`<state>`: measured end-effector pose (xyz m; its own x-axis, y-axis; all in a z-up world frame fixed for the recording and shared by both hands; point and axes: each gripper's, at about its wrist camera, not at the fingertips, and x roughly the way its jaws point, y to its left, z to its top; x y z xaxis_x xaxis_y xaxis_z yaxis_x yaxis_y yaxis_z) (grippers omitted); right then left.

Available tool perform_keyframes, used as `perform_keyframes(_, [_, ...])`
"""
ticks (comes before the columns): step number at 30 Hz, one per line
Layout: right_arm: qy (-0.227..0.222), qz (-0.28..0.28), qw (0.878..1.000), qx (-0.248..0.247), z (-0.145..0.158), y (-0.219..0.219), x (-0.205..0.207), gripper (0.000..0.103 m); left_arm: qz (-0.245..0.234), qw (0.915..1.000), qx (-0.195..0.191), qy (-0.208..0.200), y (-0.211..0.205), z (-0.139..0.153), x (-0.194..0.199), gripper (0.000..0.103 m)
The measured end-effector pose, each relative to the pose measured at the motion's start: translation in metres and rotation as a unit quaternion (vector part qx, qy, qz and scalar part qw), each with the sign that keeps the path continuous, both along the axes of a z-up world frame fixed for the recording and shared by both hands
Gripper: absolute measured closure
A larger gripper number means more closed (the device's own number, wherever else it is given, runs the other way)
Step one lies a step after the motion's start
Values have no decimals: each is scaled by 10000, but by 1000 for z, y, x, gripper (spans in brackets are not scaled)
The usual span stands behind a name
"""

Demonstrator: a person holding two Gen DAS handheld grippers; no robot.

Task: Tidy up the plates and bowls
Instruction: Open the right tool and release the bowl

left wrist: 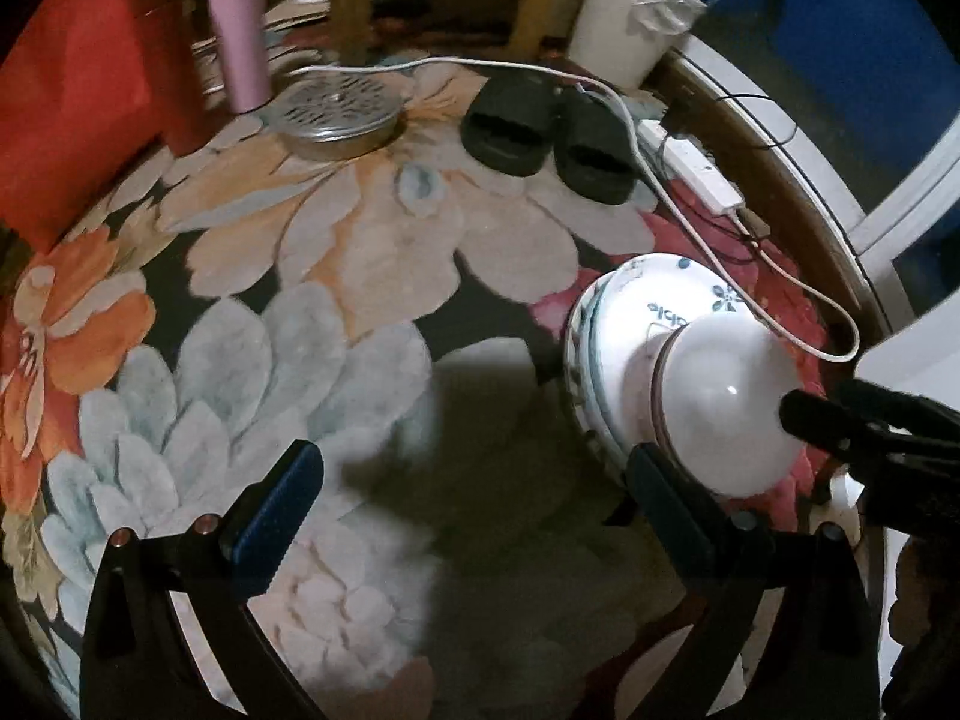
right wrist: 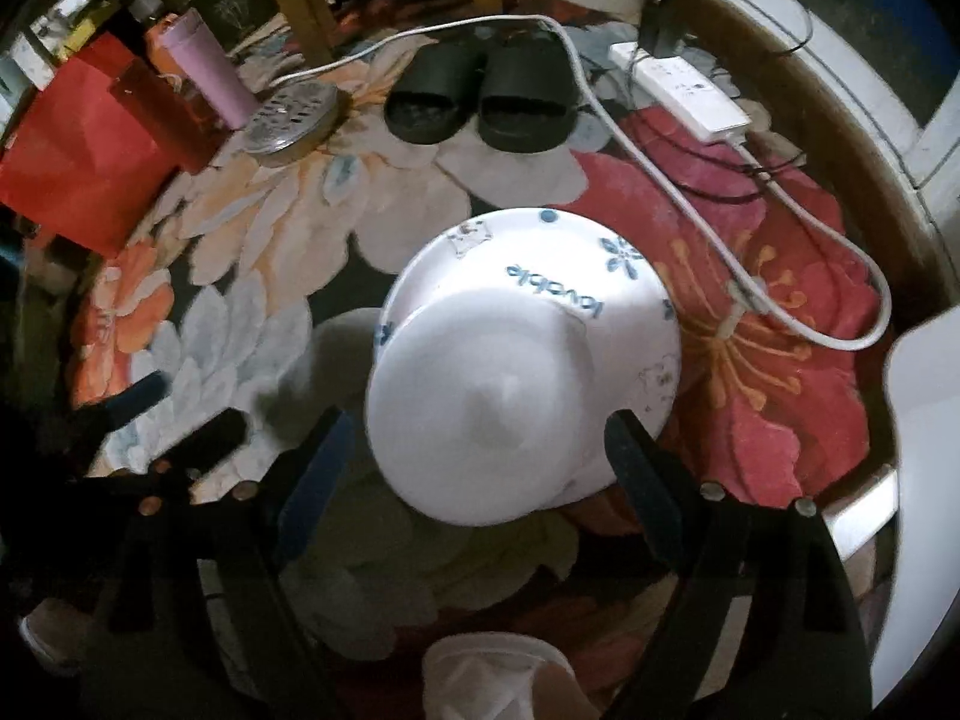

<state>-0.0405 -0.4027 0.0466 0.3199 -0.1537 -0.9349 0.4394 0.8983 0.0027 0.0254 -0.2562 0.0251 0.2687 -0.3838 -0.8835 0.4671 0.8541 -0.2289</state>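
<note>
1. A stack of upturned white dishes sat on the flower-patterned rug (right wrist: 750, 360): a plain white bowl (right wrist: 480, 420), bottom up, rested on top of a wider white plate with blue flower prints and lettering (right wrist: 624, 264), with further rims visible beneath in the left wrist view.
2. The right gripper (right wrist: 474, 468) hung over the stack with its fingers spread wide, one on either side of the plain bowl; neither pad clearly pressed on it.
3. The left gripper (left wrist: 474, 516) stood beside the stack over bare rug, its blue-padded fingers (left wrist: 276, 510) spread, nothing between them.
4. Beyond the dishes lay a pair of black slippers (right wrist: 480, 102), a round perforated metal lid (left wrist: 336, 108), a pink tumbler (left wrist: 237, 24), a red bag (right wrist: 78, 162) and a white power strip (right wrist: 690, 90) trailing a white cable (right wrist: 840, 336).
</note>
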Motion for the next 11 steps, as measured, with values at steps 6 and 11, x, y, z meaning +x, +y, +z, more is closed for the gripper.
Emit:
perform_keyframes(6, [-91,198,9997,126,1,8,4,15,116,9999,20,88,14,-3,-1,1])
perform_keyframes(11, [-66,373,9992,140,-2,20,6,15,136,9999,63,-84,22,0,-4,1])
